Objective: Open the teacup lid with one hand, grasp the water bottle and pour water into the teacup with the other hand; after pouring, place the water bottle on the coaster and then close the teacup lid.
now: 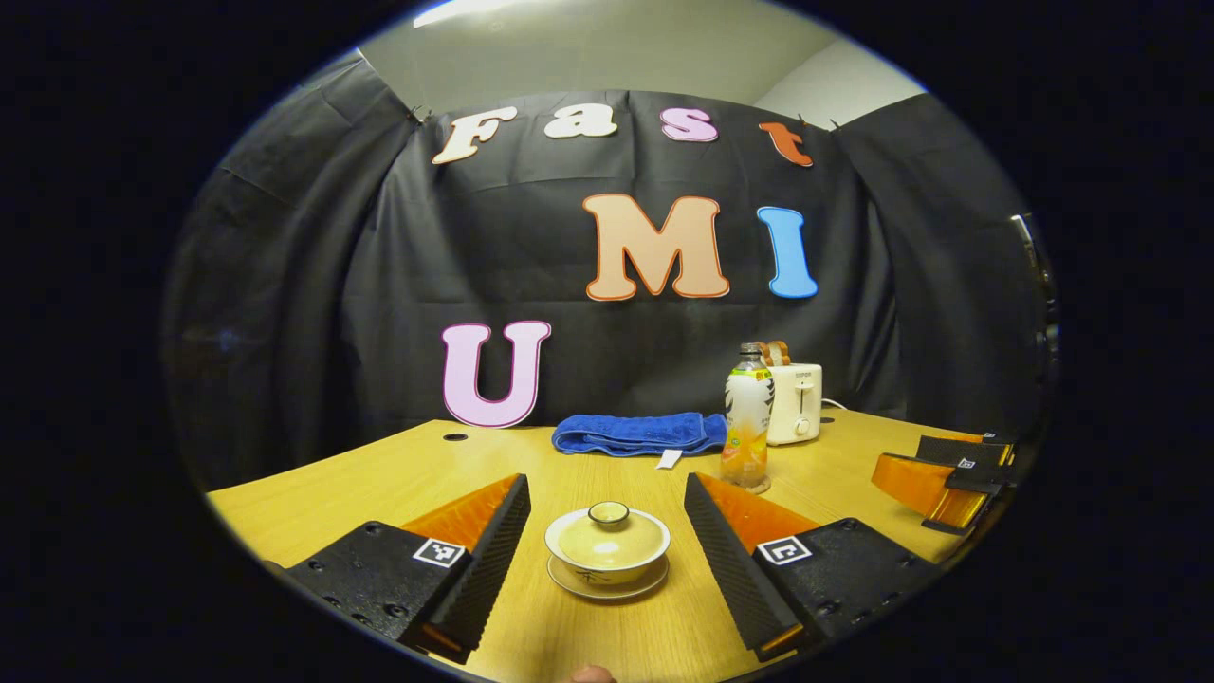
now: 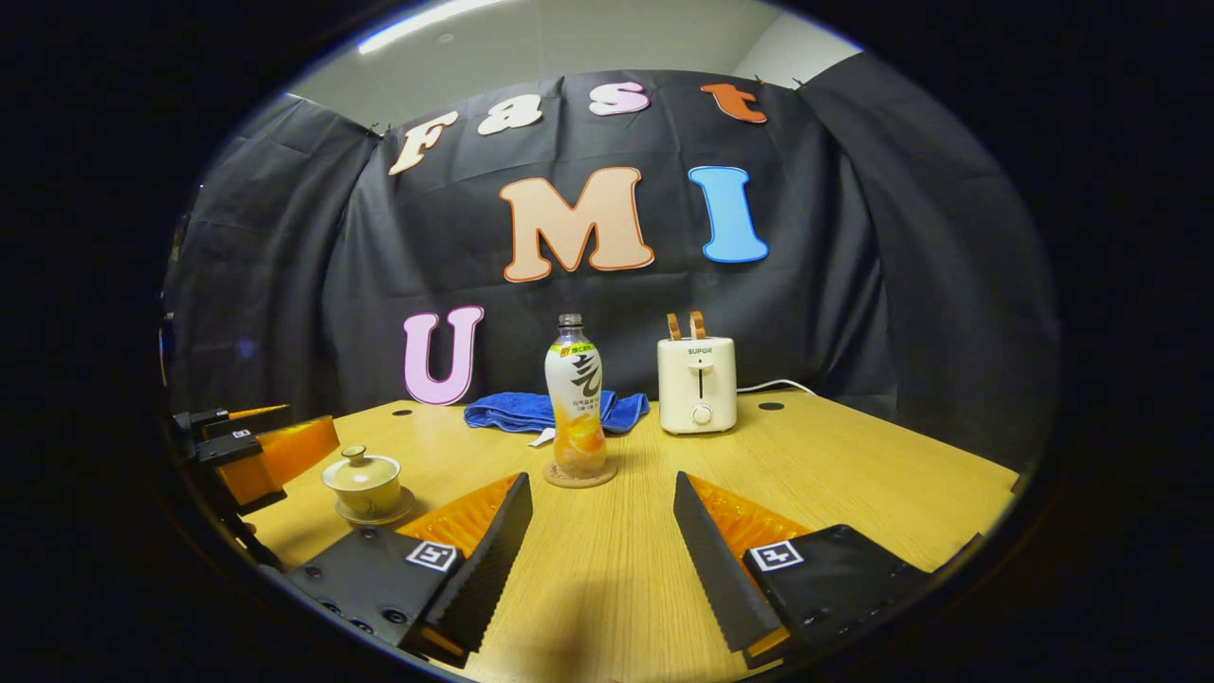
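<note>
Left gripper: jaws spread wide, nothing held; hovers low over table, teacup centred between the two fingers but clear of both. Also seen from right gripper view at far left edge, just beside the cup.
Right gripper: jaws wide apart, empty; points at bottle, well short of it. In left gripper view it sits at far right.
Teacup: pale yellow lidded cup on matching saucer, near front of table; in right gripper view at lower left.
Lid: on the cup, seated level, dark-rimmed knob up.
Water bottle: upright, cap on, orange liquid in lower part; stands on coaster, mid-table, right of cup and further back.
Coaster: round, brownish, under bottle, rim showing around base.
Table: light wood, cable holes nr back edge.
Towel: blue, folded, at back, behind bottle.
Toaster: cream, two slices sticking up, lever at front; just right of bottle, white cord trails off right.
Task status: lid not yet lifted, bottle untouched.
</note>
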`<state>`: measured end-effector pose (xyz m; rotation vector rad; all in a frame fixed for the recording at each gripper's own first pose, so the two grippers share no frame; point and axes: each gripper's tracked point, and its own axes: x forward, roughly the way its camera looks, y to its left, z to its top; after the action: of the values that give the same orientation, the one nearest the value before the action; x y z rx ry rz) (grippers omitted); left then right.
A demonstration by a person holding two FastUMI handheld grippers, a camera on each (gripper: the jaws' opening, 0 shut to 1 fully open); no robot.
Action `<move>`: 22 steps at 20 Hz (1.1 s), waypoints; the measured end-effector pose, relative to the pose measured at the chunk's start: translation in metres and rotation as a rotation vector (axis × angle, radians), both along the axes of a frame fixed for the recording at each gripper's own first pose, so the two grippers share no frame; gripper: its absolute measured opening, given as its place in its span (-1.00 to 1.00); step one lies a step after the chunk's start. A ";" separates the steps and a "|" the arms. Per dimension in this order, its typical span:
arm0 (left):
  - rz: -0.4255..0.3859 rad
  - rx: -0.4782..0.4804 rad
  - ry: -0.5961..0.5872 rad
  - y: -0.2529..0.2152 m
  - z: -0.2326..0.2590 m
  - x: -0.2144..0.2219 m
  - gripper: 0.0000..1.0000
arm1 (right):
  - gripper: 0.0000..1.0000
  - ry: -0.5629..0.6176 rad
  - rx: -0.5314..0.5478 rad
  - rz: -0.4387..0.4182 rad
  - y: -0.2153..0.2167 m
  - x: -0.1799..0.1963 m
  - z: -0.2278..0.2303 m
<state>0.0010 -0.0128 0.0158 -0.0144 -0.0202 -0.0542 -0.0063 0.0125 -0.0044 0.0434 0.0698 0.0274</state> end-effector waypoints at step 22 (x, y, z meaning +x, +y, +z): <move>0.027 0.011 0.025 -0.003 -0.018 0.000 0.87 | 0.91 -0.054 -0.036 0.019 0.008 -0.003 0.006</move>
<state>0.0014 -0.0156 -0.0027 -0.0036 0.0051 -0.0270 -0.0093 0.0202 0.0017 0.0065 0.0167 0.0465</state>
